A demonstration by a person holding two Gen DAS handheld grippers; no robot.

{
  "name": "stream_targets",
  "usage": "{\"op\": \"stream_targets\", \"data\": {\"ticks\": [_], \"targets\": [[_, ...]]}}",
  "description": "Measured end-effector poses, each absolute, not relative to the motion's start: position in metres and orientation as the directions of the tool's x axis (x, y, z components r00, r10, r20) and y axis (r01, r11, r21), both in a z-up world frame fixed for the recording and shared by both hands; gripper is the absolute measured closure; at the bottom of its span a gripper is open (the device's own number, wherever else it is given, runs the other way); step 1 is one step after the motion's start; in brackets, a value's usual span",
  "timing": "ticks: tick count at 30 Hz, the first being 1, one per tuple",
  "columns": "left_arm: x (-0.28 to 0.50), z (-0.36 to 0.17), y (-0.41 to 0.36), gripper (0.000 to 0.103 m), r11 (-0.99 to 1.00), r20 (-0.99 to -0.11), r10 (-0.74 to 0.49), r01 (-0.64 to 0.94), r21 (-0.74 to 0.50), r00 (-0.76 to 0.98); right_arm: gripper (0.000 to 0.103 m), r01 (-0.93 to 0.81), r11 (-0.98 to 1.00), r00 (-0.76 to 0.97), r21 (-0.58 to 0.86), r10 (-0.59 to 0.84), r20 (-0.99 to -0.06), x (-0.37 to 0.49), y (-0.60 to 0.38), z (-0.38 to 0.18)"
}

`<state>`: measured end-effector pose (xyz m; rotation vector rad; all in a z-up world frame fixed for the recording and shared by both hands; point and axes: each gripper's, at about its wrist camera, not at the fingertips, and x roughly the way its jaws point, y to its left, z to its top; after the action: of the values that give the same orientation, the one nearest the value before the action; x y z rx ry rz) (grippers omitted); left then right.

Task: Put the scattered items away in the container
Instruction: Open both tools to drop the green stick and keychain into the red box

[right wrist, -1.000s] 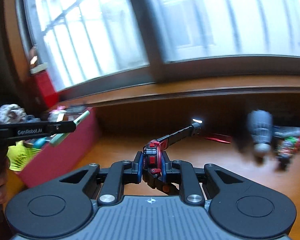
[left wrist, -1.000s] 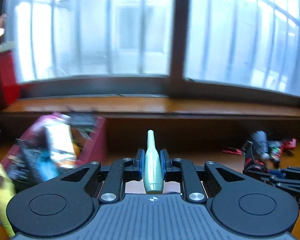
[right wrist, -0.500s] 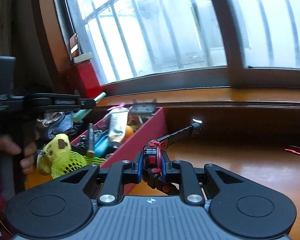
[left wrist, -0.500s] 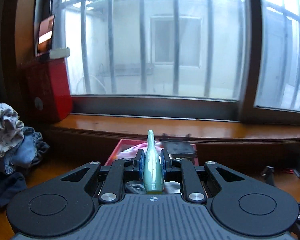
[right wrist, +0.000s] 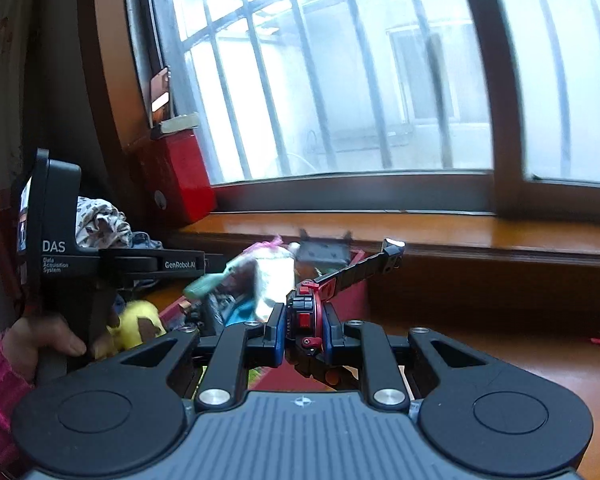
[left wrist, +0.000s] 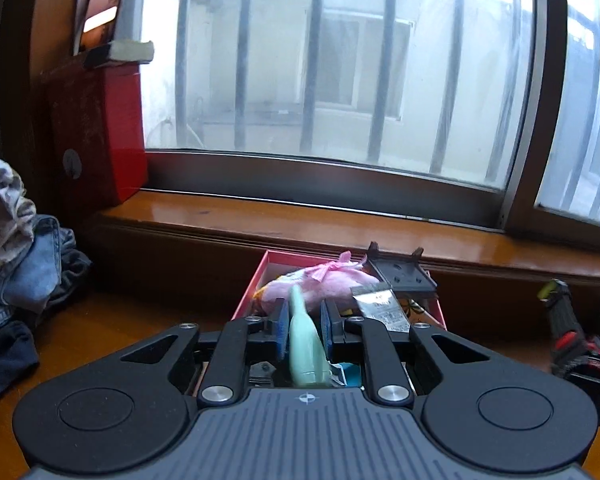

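Note:
My left gripper (left wrist: 303, 314) is over the near end of the red box (left wrist: 247, 296), which holds several items. Its jaws stand a little apart, and the pale green bottle-shaped item (left wrist: 306, 346) leans between them, tilted. In the right wrist view the left gripper (right wrist: 210, 264) hangs over the box with the green item (right wrist: 204, 282) sticking out of it. My right gripper (right wrist: 303, 322) is shut on a black and red wristwatch (right wrist: 306, 312), whose strap (right wrist: 364, 266) points up and right, beside the box's right wall (right wrist: 356, 280).
A pink plush (left wrist: 328, 284), a black stand (left wrist: 400, 276) and a silver packet (left wrist: 380, 306) lie in the box. Clothes (left wrist: 16, 240) are piled at the left. A red case (left wrist: 100, 136) stands on the wooden sill (left wrist: 340, 228). A yellow toy (right wrist: 134, 326) lies by the box.
Both grippers have swung left to the red box. The left jaws have parted slightly and the green item has tipped over and sunk between them. The right gripper still holds the watch.

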<state>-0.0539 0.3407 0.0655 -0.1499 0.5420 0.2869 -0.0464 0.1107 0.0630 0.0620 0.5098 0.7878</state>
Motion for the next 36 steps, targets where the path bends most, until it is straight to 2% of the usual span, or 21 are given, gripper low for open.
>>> {"op": "stream_targets", "data": {"ticks": [2,6,8,12,19,23,27,29,31,36], "targets": [[-0.061,0.07,0.344,0.076,0.949,-0.517,0.229,-0.307,-0.071,0.825,0.084,-0.679,0.697,0.583,0.23,0.702,-0.408,-0.044,0.123,0.068],[-0.08,0.077,0.353,0.04,0.947,-0.516,0.207,-0.303,-0.109,0.831,0.084,-0.721,0.656,0.547,0.223,0.737,-0.398,-0.035,0.15,0.077],[-0.091,0.08,0.359,0.037,0.945,-0.52,0.194,-0.301,-0.129,0.832,0.084,-0.738,0.637,0.524,0.22,0.748,-0.408,-0.028,0.165,0.08],[-0.112,0.086,0.372,0.021,0.935,-0.53,0.221,-0.332,-0.124,0.819,0.084,-0.776,0.6,0.483,0.195,0.764,-0.428,-0.019,0.191,0.084],[-0.13,0.085,0.387,0.01,0.919,-0.549,0.251,-0.375,-0.123,0.797,0.084,-0.798,0.575,0.432,0.181,0.755,-0.494,-0.008,0.225,0.071],[-0.132,0.08,0.386,0.009,0.922,-0.567,0.257,-0.374,-0.098,0.783,0.083,-0.792,0.577,0.416,0.2,0.749,-0.516,0.0,0.236,0.059],[-0.134,0.076,0.384,0.006,0.926,-0.575,0.242,-0.363,-0.104,0.782,0.074,-0.777,0.589,0.426,0.221,0.751,-0.506,0.003,0.235,0.059],[-0.134,0.075,0.381,0.006,0.929,-0.577,0.234,-0.355,-0.103,0.782,0.062,-0.776,0.591,0.438,0.218,0.756,-0.487,0.0,0.229,0.064],[-0.134,0.076,0.377,0.005,0.934,-0.575,0.227,-0.342,-0.098,0.786,0.059,-0.775,0.596,0.456,0.211,0.758,-0.467,-0.005,0.222,0.069],[-0.135,0.078,0.366,0.001,0.951,-0.57,0.194,-0.297,-0.092,0.798,0.045,-0.743,0.627,0.491,0.235,0.749,-0.445,-0.022,0.197,0.078]]}}
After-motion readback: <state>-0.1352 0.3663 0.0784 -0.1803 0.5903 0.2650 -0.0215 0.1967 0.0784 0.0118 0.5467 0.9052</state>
